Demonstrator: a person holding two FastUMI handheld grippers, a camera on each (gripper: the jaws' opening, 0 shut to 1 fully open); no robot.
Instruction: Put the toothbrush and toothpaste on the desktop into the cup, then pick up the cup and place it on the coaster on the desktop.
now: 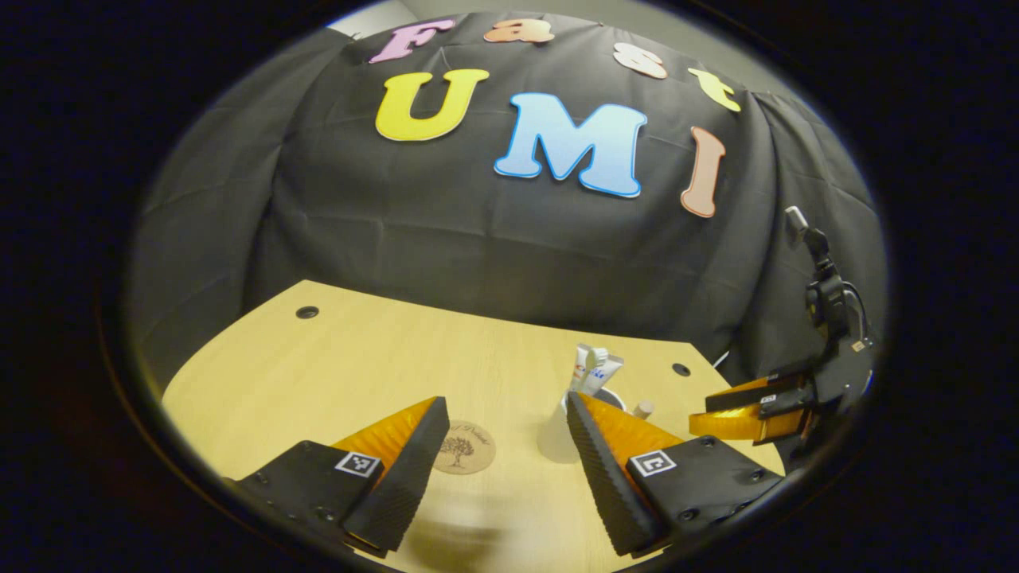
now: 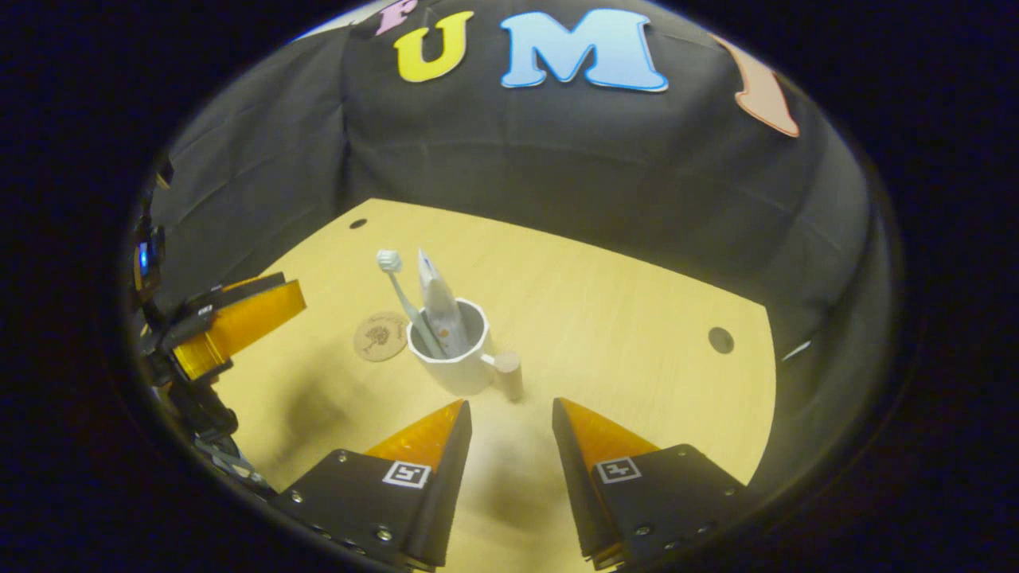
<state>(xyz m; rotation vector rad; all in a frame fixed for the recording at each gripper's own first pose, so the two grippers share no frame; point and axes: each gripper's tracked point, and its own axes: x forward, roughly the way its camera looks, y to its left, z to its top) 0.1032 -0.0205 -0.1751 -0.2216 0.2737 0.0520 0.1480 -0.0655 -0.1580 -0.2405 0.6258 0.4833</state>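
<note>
Toothbrush and toothpaste stand in the cup, both grippers empty.

In the right gripper view the cup [image 2: 456,350] holds the toothbrush [image 2: 400,294] and toothpaste [image 2: 440,306]; the coaster [image 2: 380,337] lies just beside it at 9 o'clock on the table [image 2: 621,318]. The right gripper [image 2: 509,414], fingers parted, sits at the cup's 6 o'clock. The left gripper [image 1: 505,410] has fingers spread wide.
</note>
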